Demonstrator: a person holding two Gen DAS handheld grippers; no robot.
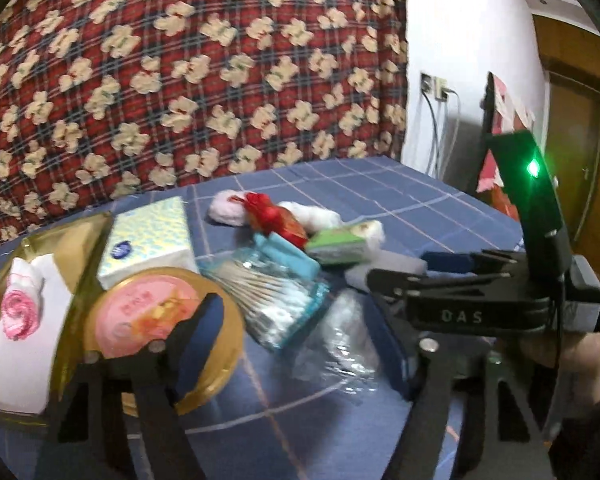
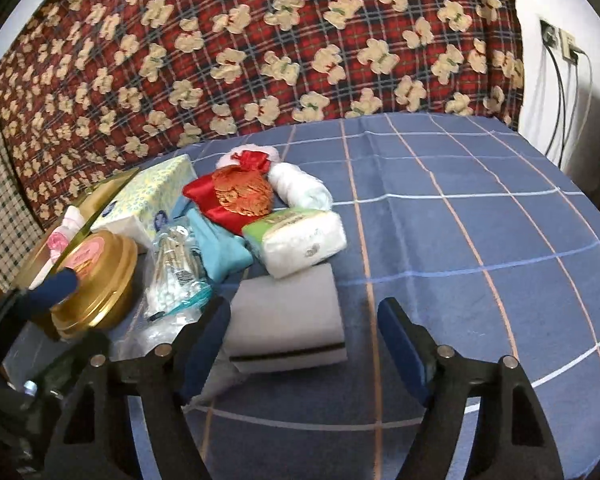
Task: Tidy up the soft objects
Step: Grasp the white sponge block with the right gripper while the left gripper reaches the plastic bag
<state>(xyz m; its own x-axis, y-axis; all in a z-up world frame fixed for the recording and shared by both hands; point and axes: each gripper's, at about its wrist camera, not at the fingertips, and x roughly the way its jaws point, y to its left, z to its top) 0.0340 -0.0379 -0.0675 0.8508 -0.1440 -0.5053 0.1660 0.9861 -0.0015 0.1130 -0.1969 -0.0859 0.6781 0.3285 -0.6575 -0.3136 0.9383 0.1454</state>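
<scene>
A pile of soft goods lies on the blue checked tablecloth (image 2: 480,216): a red pouch (image 2: 236,196), a green tissue pack (image 2: 300,236), a rolled white towel (image 2: 300,188), a teal cloth (image 2: 220,248) and a bag of cotton swabs (image 2: 176,276). My right gripper (image 2: 304,340) is open, astride a white sponge block (image 2: 288,312) without pressing it. My left gripper (image 1: 296,352) is open above a clear plastic bag (image 1: 340,340). Its left finger stands in front of a round gold tin (image 1: 164,320). The right gripper (image 1: 444,264) crosses the left wrist view.
A tissue box (image 1: 148,240) and a gold tray (image 1: 80,240) holding a pink rolled towel (image 1: 18,308) stand at the left. A red teddy-print blanket (image 2: 260,40) hangs behind. Wall sockets with cables (image 1: 436,88) are at the right, where the cloth lies bare.
</scene>
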